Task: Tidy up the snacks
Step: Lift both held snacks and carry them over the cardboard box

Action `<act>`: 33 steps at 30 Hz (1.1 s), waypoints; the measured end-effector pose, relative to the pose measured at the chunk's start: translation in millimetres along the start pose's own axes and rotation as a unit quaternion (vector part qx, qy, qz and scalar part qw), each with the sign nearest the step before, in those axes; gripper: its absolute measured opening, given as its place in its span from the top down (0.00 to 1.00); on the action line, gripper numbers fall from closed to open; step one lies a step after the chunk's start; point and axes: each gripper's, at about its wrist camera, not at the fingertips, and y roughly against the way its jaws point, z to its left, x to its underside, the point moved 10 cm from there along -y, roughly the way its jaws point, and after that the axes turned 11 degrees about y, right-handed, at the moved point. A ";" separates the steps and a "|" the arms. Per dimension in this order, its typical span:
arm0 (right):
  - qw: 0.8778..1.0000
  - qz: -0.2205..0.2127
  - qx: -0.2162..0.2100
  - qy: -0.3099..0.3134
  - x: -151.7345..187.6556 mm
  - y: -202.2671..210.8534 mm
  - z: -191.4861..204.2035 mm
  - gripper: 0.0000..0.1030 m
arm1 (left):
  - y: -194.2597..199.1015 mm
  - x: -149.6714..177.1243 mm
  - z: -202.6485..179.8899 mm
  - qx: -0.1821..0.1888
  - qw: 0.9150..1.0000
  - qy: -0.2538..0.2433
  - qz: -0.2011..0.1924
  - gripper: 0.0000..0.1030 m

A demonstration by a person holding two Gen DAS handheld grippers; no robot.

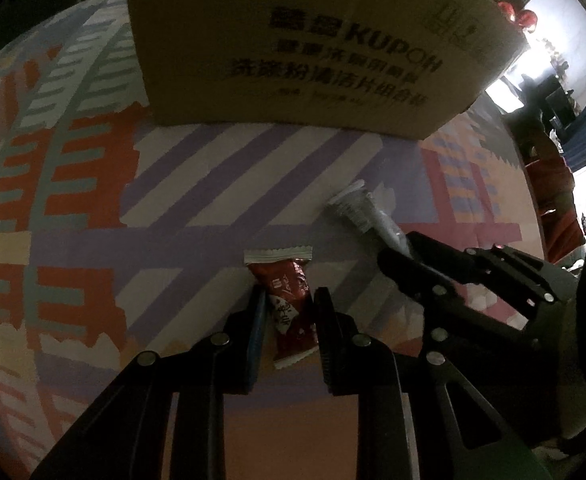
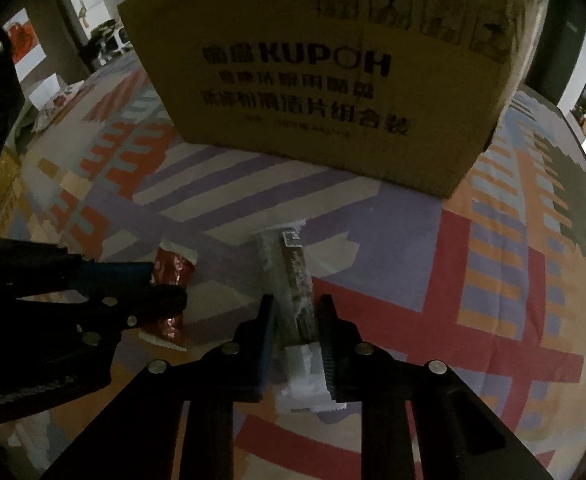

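The red snack packet [image 1: 289, 300] lies on the patterned cloth [image 1: 197, 184], and the left gripper [image 1: 289, 316] is clamped across its middle, one black finger pressed to each long side. Its crimped top edge pokes out past the fingertips and its lower edge shows white between the arms. Just to the right, the pale, silvery stick packet [image 2: 297, 280] sits lengthwise in the right gripper [image 2: 296, 324], whose fingers are pinched on it too; a dark printed strip runs along the wrapper, though the writing is too dim to read. Its near end is crumpled white and partly covered by the gripper's arms.

From the right wrist view, the left gripper cuts in from the left edge and hides the middle of the red packet, so only the shiny ends show. From the left wrist view, the right gripper covers the lower part of the stick packet.

Beyond both packets stands a cardboard box [image 2: 333, 92] with bold black lettering, its top cut off by the frame in both views. It appears to rest flat on the cloth, well back from the packets. The room behind is dark, with bright patches at the edges where nothing can be made out clearly.
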 end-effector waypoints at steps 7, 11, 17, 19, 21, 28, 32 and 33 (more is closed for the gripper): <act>0.999 -0.024 -0.005 -0.047 -1.0 26.6 -5.6 0.79 | 13.6 0.8 -5.6 -0.003 1.000 -0.013 -0.027 0.77; 0.997 -0.041 -0.003 -0.064 -2.4 46.3 -5.2 0.79 | 27.6 0.6 -13.2 0.002 0.999 -0.018 -0.047 0.77; 0.994 -0.068 0.004 -0.090 -8.2 76.2 -4.2 0.79 | 55.9 1.9 -20.5 0.009 0.996 -0.033 -0.087 0.77; 0.992 -0.075 0.005 -0.099 -9.2 85.1 -6.2 0.79 | 67.4 0.1 -21.8 0.012 0.994 -0.038 -0.101 0.77; 0.991 -0.084 0.006 -0.104 -12.6 94.7 -6.2 0.79 | 76.8 -1.6 -26.0 0.015 0.993 -0.041 -0.113 0.77; 0.985 -0.128 0.019 -0.110 -34.1 133.2 -4.9 0.79 | 117.9 -16.2 -34.3 0.030 0.986 -0.049 -0.155 0.77; 0.982 -0.155 0.030 -0.104 -49.7 156.7 -3.1 0.79 | 142.3 -24.6 -39.5 0.037 0.981 -0.055 -0.180 0.77; 0.981 -0.159 0.031 -0.103 -52.5 160.3 -1.7 0.79 | 150.3 -28.1 -41.5 0.040 0.980 -0.058 -0.188 0.77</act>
